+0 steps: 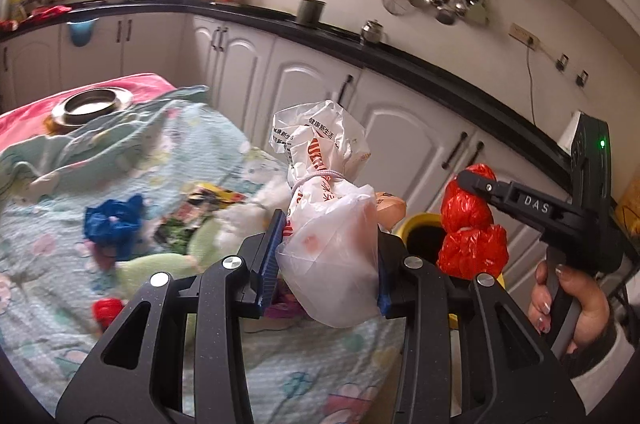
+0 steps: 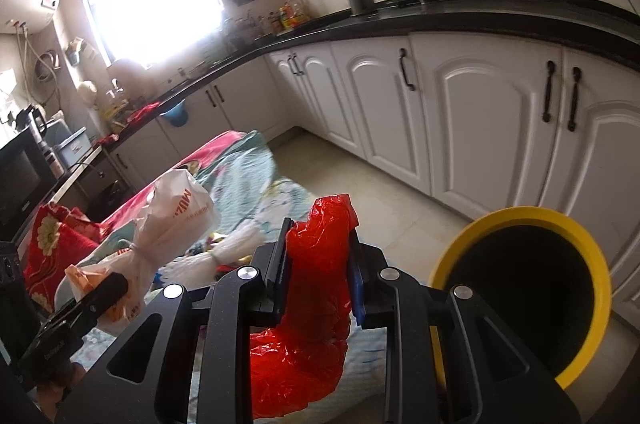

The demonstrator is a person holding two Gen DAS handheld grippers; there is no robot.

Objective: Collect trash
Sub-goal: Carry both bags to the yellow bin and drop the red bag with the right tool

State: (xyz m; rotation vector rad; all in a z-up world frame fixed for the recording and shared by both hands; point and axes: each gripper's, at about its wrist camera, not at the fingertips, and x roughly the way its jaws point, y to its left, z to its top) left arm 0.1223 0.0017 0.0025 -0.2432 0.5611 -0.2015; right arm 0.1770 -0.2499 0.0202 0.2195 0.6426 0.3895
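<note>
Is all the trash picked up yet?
Not yet. Nothing shows as binned. In hand: the left gripper holds a tied white bag, the right gripper a red bag, near the yellow bin. Left on the table: a blue wad and wrappers.

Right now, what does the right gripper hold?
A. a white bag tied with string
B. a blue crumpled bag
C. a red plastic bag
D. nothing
C: the right gripper has its jaws closed on the red bag, near the yellow bin; the white bag is in the left gripper.
</note>
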